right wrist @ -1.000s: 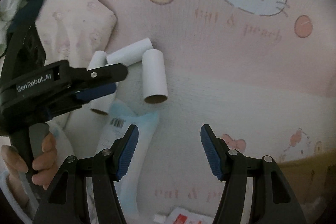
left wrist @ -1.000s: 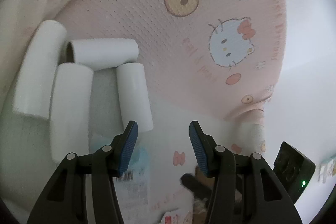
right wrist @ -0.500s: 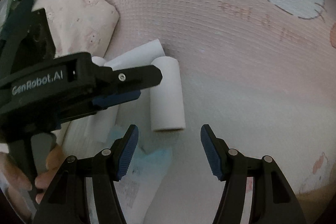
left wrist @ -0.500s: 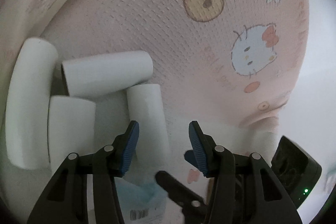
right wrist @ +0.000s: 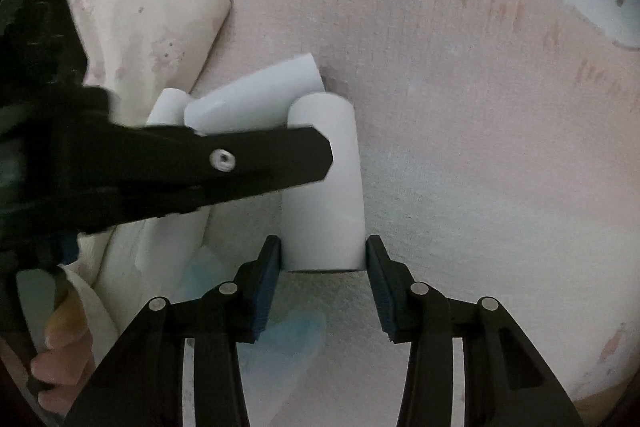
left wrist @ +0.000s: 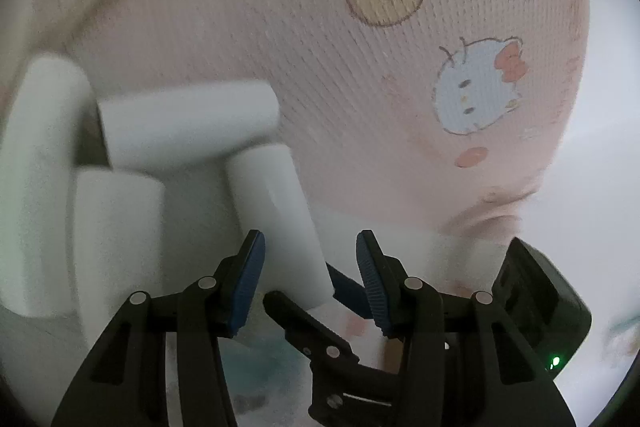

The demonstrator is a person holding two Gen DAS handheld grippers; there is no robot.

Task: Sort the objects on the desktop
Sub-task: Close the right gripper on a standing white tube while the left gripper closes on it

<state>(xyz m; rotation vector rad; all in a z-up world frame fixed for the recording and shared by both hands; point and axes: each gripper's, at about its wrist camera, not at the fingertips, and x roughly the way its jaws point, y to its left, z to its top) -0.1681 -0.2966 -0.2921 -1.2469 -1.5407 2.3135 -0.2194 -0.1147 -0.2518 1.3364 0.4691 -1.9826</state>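
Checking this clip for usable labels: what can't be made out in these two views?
- Right view: the left gripper covers parts of the tubes behind the gripped tube; the right gripper is closing on that tube.
- Left view: the right gripper's fingers hide that tube's near end.
- Both views: the blue packet is blurred, print unreadable.

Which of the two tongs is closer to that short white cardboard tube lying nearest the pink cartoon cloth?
Right. The right tongs straddle the short white cardboard tube's near end, closing on it. The left tongs hover beside it, open and closing slightly.
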